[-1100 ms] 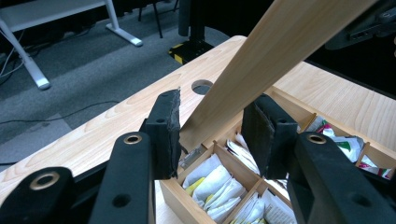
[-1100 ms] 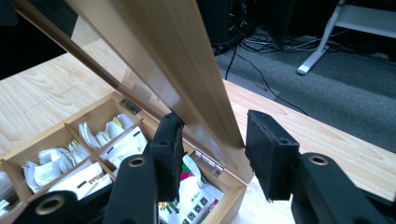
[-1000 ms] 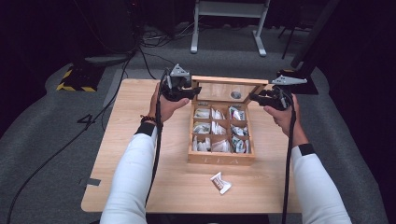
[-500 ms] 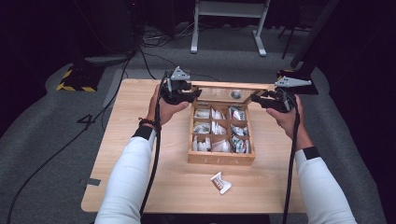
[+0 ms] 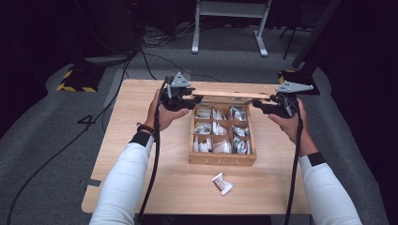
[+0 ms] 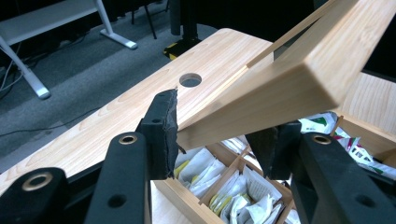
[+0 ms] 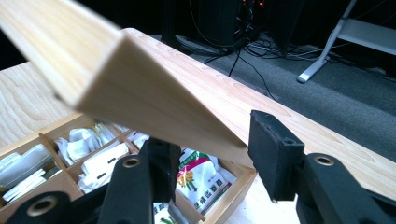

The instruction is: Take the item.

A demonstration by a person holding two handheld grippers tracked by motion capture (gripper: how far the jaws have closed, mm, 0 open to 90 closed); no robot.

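A wooden tea box (image 5: 223, 160) stands on the table, its compartments full of tea sachets (image 5: 213, 129). Its hinged lid (image 5: 230, 94) slants over the box and is seen edge-on in the high view. My left gripper (image 5: 195, 99) is shut on the lid's left end, with the lid's edge (image 6: 280, 88) wedged between its pads (image 6: 164, 123). My right gripper (image 5: 257, 103) is shut on the right end, where the lid's corner (image 7: 140, 88) lies between its jaws. Both sets of jaws have just eased slightly wider, and the lid is still between them.
A loose sachet (image 5: 221, 183) lies on the light wood table (image 5: 141, 122) in front of the box. A round hole (image 6: 190, 80) is cut in the tabletop behind the box. Cables and a desk frame (image 5: 230, 18) are on the grey floor beyond.
The lid has swung forward from leaning back, where its window showed, to edge-on over the box. Both hands followed it, the right one slightly.
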